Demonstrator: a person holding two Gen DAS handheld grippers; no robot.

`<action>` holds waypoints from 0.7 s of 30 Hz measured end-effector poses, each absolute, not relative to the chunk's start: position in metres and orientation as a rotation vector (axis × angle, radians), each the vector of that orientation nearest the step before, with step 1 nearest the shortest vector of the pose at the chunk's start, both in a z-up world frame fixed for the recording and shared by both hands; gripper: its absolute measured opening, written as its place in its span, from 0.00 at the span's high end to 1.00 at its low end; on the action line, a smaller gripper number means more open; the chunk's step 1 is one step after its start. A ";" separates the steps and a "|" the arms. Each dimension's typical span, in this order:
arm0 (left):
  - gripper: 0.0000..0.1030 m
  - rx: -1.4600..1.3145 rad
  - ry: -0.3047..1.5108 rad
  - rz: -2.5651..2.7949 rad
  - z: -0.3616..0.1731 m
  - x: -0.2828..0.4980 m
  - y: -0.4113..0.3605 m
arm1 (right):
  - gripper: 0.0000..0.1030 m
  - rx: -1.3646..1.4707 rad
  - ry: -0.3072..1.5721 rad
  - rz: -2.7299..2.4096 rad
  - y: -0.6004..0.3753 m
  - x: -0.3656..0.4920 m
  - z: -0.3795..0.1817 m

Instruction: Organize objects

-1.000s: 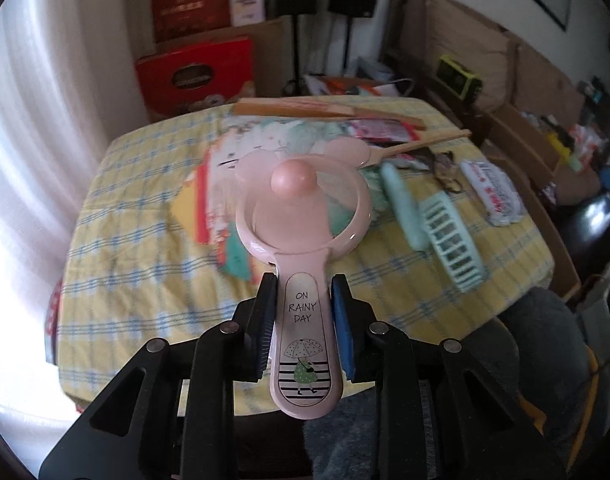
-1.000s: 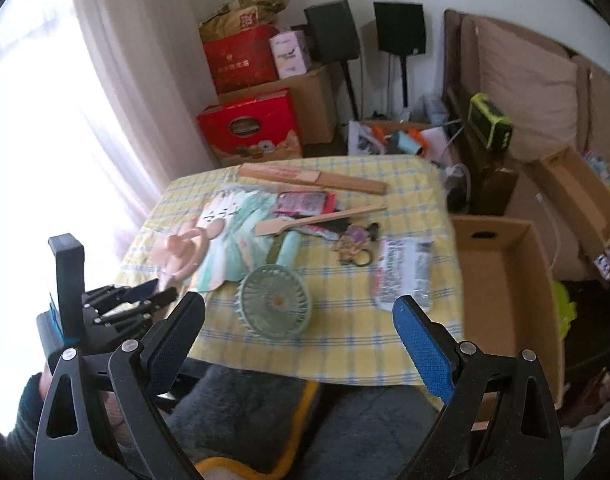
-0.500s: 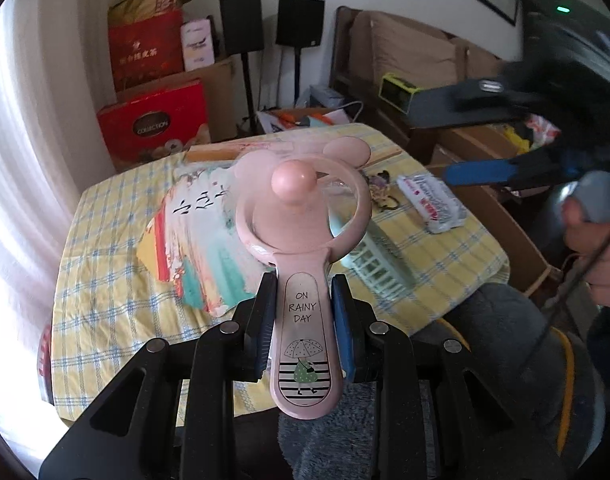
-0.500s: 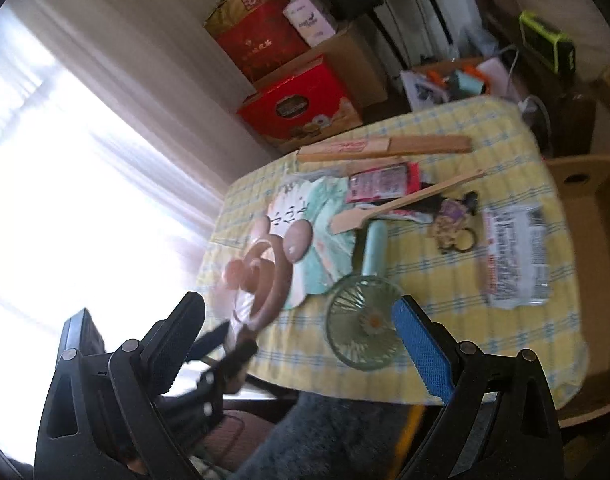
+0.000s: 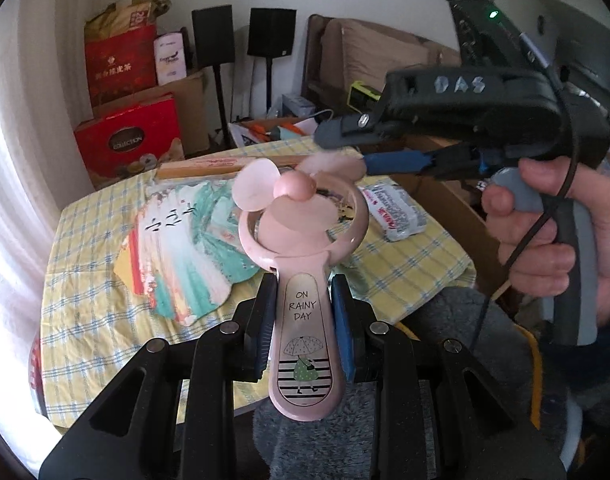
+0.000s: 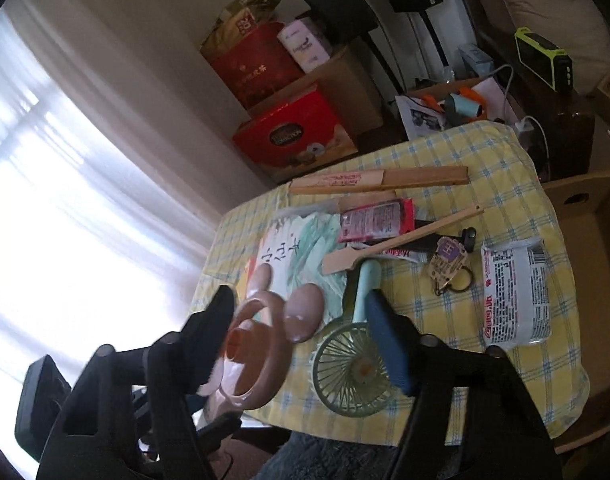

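Left wrist view: our left claw [image 5: 305, 320] is clenched on the handle of the pink hand fan [image 5: 301, 248], pads pressing both sides of the "ON RAINY DAY" panel, so the fan's round head stands up in the air in front of the yellow checked table [image 5: 89, 272]. We judge we hold it low on the handle so the head stays free for the other claw to take: a hand-over.

The right claw [image 6: 301, 344] comes in from the right, held by a hand [image 5: 561, 240] wrapped round its grey grip with a finger on the trigger. Its jaws have just been closing, and the fan's ring and ears sit between them. In the right wrist view the dark left pad looks at or very near the ring, blurred, while the blue pad stands clear over the green fan [image 6: 353, 372] lying on the table; we read this claw as not yet gripping.

Both claws tilt downward toward the table. The paper fan [image 5: 185, 256] and tissue pack [image 6: 517, 296] lie untouched.
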State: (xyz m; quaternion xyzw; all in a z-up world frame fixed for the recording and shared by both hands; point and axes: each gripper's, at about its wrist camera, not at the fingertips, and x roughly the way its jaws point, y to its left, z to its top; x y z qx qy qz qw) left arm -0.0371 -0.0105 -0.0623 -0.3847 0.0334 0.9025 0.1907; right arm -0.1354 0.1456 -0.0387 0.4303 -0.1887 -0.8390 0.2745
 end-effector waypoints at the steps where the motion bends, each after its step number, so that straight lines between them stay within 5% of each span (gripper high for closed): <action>1: 0.75 -1.081 0.090 2.538 -0.061 -0.037 -0.009 | 0.46 1.165 -0.507 -2.241 0.145 -0.135 -0.040; 8: 0.76 -1.048 0.063 2.552 -0.049 -0.038 -0.008 | 0.47 1.232 -0.568 -2.186 0.156 -0.136 -0.058; 10: 0.98 -1.049 0.063 2.559 -0.047 -0.040 -0.008 | 0.37 1.279 -0.622 -2.149 0.163 -0.137 -0.068; 11: 1.00 -1.063 0.070 2.565 -0.049 -0.042 -0.007 | 0.37 1.298 -0.643 -2.131 0.165 -0.137 -0.073; 17: 1.00 -1.243 0.078 2.469 -0.109 -0.078 0.009 | 0.37 1.321 -0.582 -2.165 0.153 -0.151 -0.083; 21: 0.99 -1.287 -0.128 2.382 -0.149 -0.087 -0.012 | 0.37 1.432 -0.490 -2.167 0.141 -0.159 -0.099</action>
